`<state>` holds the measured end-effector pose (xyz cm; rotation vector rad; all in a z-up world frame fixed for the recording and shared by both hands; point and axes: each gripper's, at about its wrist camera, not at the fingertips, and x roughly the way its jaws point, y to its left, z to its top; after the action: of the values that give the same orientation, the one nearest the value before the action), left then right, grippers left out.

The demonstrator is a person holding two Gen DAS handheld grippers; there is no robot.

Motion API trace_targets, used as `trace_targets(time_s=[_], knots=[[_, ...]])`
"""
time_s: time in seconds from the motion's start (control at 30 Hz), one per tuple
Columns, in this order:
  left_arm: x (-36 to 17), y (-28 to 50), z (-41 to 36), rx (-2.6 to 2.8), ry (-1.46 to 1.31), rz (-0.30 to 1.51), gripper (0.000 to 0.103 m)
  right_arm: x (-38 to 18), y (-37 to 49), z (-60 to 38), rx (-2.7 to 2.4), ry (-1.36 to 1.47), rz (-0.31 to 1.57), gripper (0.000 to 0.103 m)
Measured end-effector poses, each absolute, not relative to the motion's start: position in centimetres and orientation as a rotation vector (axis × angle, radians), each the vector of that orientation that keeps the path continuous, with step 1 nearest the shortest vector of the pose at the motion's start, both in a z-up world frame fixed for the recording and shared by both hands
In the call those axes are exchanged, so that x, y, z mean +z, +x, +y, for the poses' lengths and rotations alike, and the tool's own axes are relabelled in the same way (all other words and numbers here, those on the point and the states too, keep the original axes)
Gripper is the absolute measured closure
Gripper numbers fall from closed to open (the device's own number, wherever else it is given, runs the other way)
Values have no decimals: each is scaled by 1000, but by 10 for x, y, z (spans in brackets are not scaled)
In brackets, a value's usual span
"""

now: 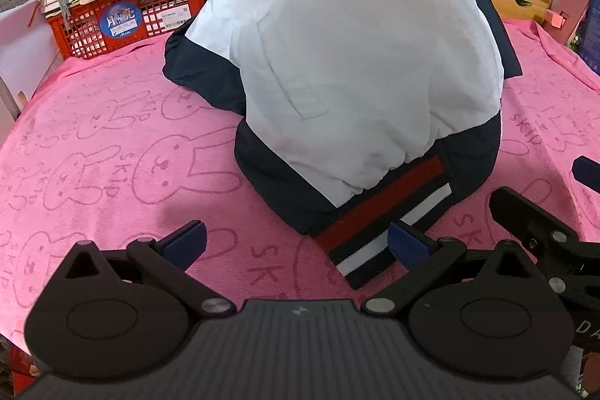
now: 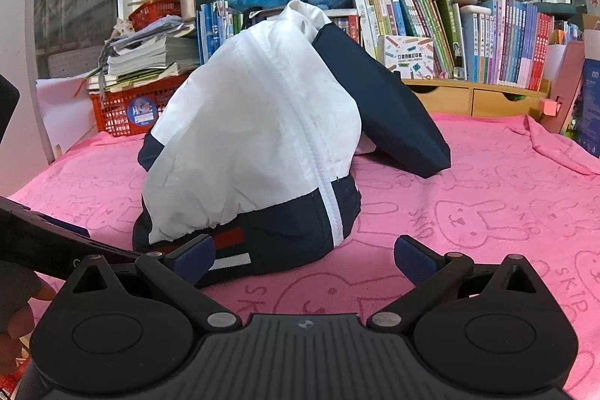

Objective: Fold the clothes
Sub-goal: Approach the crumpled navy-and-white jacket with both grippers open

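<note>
Now jacket (image 1: 356, 62) heaped — both grippers wide.

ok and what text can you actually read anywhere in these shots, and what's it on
"SKIP" on the pink towel, repeated beside the rabbit drawings.
"月亮" seems to be the large print on the round blue sticker on the red crate; the small print under it is unreadable.
White label on the same crate: too small.
Book spines on the shelf: blurred.
"DA" in pale letters at the right edge of the left wrist view, cut off.
Jacket: no text visible.
</note>
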<state>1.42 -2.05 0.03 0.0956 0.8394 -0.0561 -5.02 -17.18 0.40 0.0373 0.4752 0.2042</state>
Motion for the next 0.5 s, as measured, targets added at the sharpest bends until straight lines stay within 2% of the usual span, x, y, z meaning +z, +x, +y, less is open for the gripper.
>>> trace_targets(time_s=[0.5], knots=[[-2,16,-20,-62,86,847,0,2,-51,-172,220,35,478,0]])
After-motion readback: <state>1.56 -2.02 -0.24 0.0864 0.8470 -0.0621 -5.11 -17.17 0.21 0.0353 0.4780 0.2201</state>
